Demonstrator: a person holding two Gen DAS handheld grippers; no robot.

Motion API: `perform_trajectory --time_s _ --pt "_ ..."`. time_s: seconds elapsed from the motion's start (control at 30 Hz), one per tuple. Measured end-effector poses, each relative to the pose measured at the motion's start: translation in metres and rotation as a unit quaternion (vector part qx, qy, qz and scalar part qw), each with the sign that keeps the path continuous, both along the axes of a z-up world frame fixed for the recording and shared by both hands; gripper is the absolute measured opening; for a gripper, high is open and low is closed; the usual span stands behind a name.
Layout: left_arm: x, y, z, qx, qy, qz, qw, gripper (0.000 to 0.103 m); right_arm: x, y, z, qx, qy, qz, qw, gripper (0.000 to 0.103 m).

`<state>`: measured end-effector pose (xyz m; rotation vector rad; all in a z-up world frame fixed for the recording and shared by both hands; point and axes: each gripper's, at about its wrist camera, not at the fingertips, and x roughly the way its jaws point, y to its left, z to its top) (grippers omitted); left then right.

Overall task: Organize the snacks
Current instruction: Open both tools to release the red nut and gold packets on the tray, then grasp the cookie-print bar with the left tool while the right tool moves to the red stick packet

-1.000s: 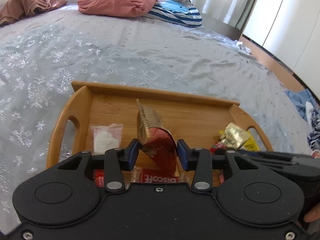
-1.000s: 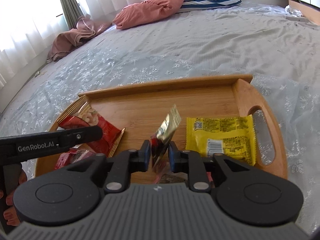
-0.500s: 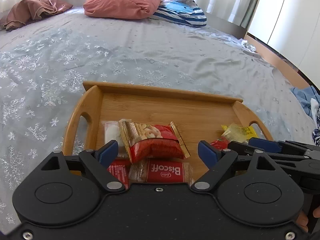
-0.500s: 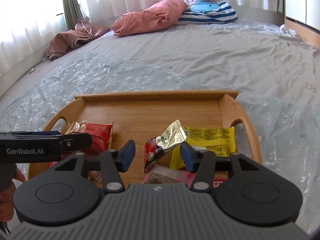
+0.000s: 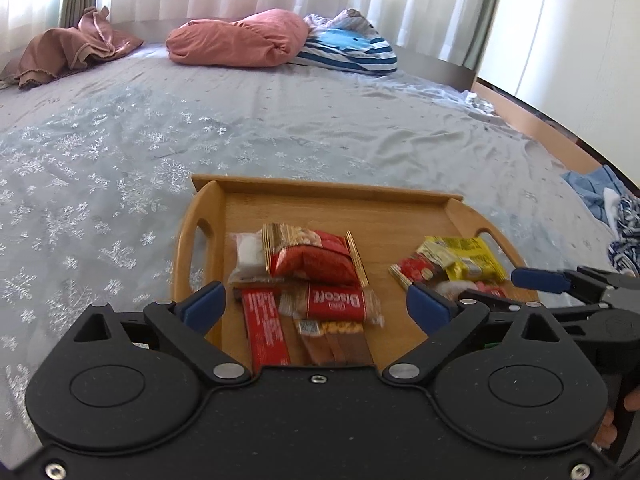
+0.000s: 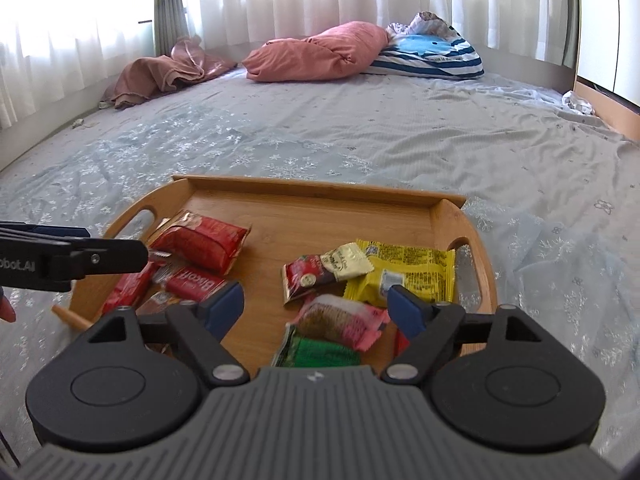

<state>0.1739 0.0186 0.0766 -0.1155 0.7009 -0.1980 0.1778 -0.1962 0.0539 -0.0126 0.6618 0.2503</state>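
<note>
Both tools empty: left tool (image 5: pixel 314 304) and right tool (image 6: pixel 316 306) have just been opening, now wide. Snacks all lie in the wooden tray (image 6: pixel 312 192) on the bed: red peanut pack (image 5: pixel 312 256) left, yellow pack (image 6: pixel 404 272) right. Sorting looks nearly done.

Black gripper (image 5: pixel 316 306); blue pads (image 5: pixel 202 306)

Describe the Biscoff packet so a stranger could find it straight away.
On the bed lies a wooden tray with snacks in two clusters. In the left wrist view, look at the left cluster: the Biscoff packet lies just nearer the camera than the puffy red nut bag. It alone has clear ends and a red band with white "Biscoff" lettering.
</note>
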Motion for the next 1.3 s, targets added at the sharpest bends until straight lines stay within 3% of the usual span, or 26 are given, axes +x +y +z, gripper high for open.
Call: perform_trajectory --time_s 0.57,0.97,1.03,1.13,1.23,1.3 --pt "-0.080 -0.001 -0.025 0.010 0.015 -0.030 0.9994 0.100 -0.088 0.007 -0.006 -0.002 -0.037 0.024 0.999 0.092" --pt "-0.097 -0.015 -0.043 0.019 0.035 -0.073 0.9966 0.099 -0.125 0.012 -0.019 -0.061 -0.055 0.031 0.996 0.095" --pt "-0.096 -0.017 -0.046 0.019 0.040 -0.075 0.9962 0.095 -0.129 0.009 -0.022 -0.064 -0.055 0.028 0.996 0.096" --pt "-0.093 -0.021 -0.052 0.019 0.059 -0.078 0.9950 0.079 -0.135 0.006 -0.025 -0.071 -0.054 0.025 0.996 0.097" --pt "-0.089 -0.018 -0.057 -0.031 0.077 -0.088 0.9926 0.063 -0.138 0.003 -0.025 -0.077 -0.056 0.022 0.995 0.098" --pt "-0.088 -0.020 -0.058 -0.045 0.082 -0.088 0.9917 0.052 -0.139 0.002 -0.026 -0.077 -0.056 0.021 0.995 0.099"
